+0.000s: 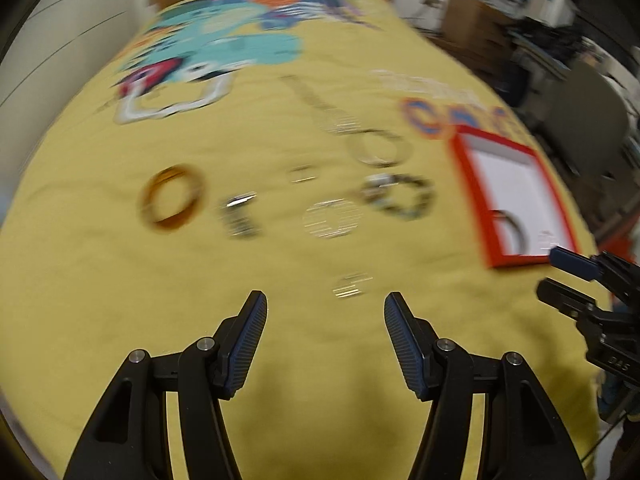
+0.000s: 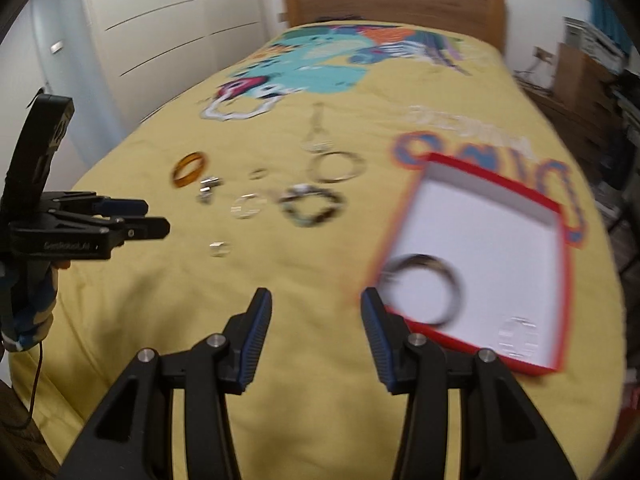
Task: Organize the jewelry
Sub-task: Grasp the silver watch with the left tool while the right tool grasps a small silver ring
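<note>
Both pairs of fingers, left and right, stand apart and empty; the small ring could sink into the soft bedspread and slip a hasty pinch.

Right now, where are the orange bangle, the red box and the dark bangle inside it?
orange bangle (image 2: pixel 190 170): right wrist view, on its near band.
red box (image 2: pixel 492 178): right wrist view, on its far red rim.
dark bangle (image 2: pixel 458 280): right wrist view, on its right arc.
</note>
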Motion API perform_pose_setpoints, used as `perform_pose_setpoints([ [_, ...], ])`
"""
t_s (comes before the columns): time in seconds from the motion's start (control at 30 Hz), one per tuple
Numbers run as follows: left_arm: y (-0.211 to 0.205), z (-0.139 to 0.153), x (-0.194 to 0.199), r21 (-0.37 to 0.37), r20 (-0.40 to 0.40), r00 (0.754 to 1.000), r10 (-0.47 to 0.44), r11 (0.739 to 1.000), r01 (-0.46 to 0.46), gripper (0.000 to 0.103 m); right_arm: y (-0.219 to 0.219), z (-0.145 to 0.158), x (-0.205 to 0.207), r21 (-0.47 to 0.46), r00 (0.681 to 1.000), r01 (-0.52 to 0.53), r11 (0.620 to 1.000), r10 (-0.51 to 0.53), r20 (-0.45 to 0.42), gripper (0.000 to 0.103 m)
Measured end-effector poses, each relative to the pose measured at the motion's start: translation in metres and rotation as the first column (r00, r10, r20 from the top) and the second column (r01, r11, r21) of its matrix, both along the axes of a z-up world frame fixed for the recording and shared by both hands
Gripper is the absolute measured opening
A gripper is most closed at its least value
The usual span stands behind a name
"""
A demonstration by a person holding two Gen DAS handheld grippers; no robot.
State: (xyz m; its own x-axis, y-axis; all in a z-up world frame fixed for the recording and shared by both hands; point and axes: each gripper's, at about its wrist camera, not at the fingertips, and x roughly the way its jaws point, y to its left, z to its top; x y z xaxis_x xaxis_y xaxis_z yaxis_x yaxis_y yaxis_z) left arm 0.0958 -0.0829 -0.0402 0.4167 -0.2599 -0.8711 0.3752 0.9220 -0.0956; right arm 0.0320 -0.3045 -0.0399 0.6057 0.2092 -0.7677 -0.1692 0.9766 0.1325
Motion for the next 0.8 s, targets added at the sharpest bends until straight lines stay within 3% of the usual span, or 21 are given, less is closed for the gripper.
perform_pose_setpoints([
  [0.13,0.055,-0.015,0.011,-0.014,-0.038,0.995,0.095,0.995,-0.096,0.05,0.045,-0.02,0.021,0.043,0.997,-0.062,0.997,0.064,-0.036,0.044],
  [0.27,0.075,-0.027,0.029,-0.051,-0.062,0.988,0.138,0.989,-0.141,0.043,0.077,-0.041,0.044,0.066,0.993,-0.095,0.993,0.099,-0.071,0.044],
  [0.6,0.05,-0.059,0.084,-0.086,-0.092,0.986,0.141,0.985,-0.149,0.038,0.102,-0.076,0.08,0.081,0.986,-0.097,0.992,0.107,-0.127,0.044],
  [0.8,0.032,-0.076,0.109,-0.039,-0.07,0.985,0.16,0.986,-0.163,0.037,0.11,-0.086,0.098,0.059,0.985,-0.102,0.993,0.109,-0.131,0.041],
])
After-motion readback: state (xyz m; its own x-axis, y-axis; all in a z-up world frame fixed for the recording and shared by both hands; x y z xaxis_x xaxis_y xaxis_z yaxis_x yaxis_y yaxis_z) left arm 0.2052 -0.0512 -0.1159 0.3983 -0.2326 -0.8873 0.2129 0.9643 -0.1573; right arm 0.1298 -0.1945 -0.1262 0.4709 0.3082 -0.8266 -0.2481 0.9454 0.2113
